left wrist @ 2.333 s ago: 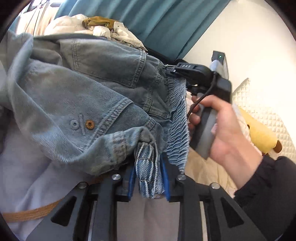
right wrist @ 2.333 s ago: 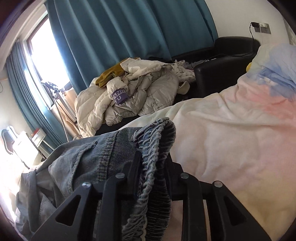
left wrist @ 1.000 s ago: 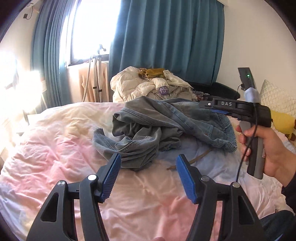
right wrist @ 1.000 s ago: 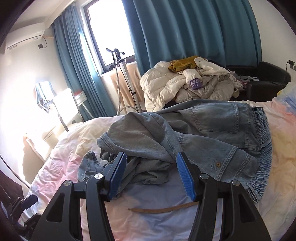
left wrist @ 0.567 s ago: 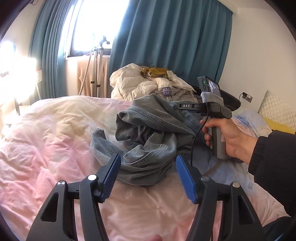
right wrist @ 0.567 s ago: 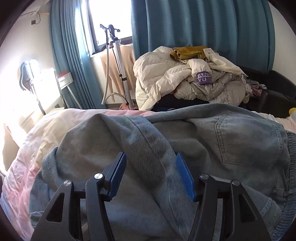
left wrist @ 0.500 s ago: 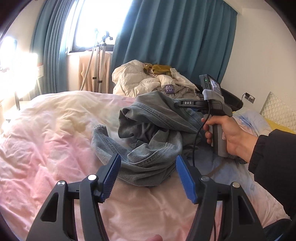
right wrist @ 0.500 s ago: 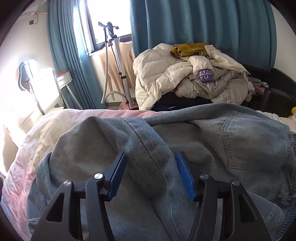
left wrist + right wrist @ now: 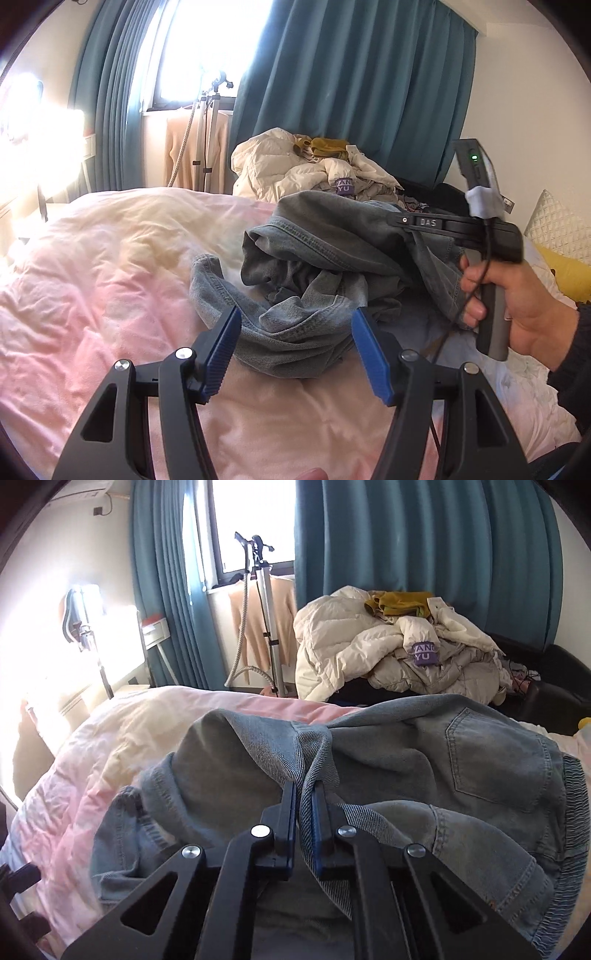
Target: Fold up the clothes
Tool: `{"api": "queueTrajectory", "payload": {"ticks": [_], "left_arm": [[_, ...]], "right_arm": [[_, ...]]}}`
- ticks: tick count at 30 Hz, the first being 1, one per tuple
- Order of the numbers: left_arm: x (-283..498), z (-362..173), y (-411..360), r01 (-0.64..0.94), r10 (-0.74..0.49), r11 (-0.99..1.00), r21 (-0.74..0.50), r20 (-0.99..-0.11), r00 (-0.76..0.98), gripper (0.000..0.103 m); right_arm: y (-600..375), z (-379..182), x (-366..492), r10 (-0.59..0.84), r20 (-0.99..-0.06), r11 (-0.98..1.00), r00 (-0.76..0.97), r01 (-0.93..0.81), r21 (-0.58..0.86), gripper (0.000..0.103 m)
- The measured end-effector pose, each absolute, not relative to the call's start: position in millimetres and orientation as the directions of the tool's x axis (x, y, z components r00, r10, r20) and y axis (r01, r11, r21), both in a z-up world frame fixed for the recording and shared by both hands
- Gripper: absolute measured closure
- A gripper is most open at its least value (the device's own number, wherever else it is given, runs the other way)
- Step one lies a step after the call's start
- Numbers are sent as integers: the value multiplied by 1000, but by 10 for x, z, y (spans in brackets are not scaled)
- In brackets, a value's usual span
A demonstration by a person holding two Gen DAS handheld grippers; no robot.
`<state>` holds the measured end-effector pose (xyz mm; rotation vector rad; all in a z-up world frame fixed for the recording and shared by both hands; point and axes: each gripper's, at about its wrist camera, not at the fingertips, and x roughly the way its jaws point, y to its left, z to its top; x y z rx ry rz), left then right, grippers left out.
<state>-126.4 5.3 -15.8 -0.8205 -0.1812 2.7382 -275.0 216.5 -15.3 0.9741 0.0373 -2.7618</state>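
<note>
Denim jeans [image 9: 325, 266], crumpled at bed [image 9: 92, 280] centre: right hand-held gripper [image 9: 303, 805] clamped on a seam ridge, seemingly to lift and straighten; left hand-held gripper [image 9: 295, 350] spread wide at 6 o'clock, holding nothing, fronting bunched leg.

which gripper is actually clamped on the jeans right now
The right gripper: it is shut on a seam fold of the jeans. The left gripper hovers open, holding nothing.
</note>
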Motion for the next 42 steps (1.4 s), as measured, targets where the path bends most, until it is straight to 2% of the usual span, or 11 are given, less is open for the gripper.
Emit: {"api": "queueTrajectory", "payload": {"ticks": [6, 9, 12, 15, 17, 21, 26, 30, 35, 42], "left_arm": [[-1019, 46, -43, -259, 340, -937, -235, -442, -830, 39], [-925, 108, -100, -263, 351, -930, -255, -416, -839, 39], [-863, 133, -137, -267, 361, -925, -269, -407, -839, 39], [-824, 109, -154, -269, 369, -922, -279, -415, -832, 39], [-820, 51, -152, -264, 369, -922, -282, -436, -821, 39], [-791, -64, -142, -248, 354, -930, -272, -477, -804, 39], [-762, -142, -103, -245, 352, -932, -266, -511, -784, 39], [-832, -119, 129, -267, 351, -936, -230, -538, -766, 39], [-1108, -22, 560, -299, 342, -939, -172, -564, -751, 39], [-1913, -82, 1211, -295, 343, -938, -182, -606, -718, 39]], "right_arm": [[2159, 198, -1759, -219, -597, -963, -772, 269, 4, 97], [2096, 136, -1286, -214, -622, -950, -753, 309, -48, 97], [1991, -160, -979, -192, -699, -935, -689, 345, -84, 97], [1923, -560, -873, -203, -792, -939, -576, 344, -10, 99], [1921, -879, -874, -254, -834, -949, -490, 294, 116, 99], [1947, -1414, -864, -327, -861, -945, -390, 157, 288, 99], [2057, -1136, -674, -347, -789, -937, -507, 157, 312, 98], [2279, -949, -618, -289, -742, -951, -605, 96, 293, 97], [2592, -812, -622, -190, -693, -962, -695, -11, 274, 96], [3039, -829, -711, -99, -663, -932, -742, -163, 322, 95]]}}
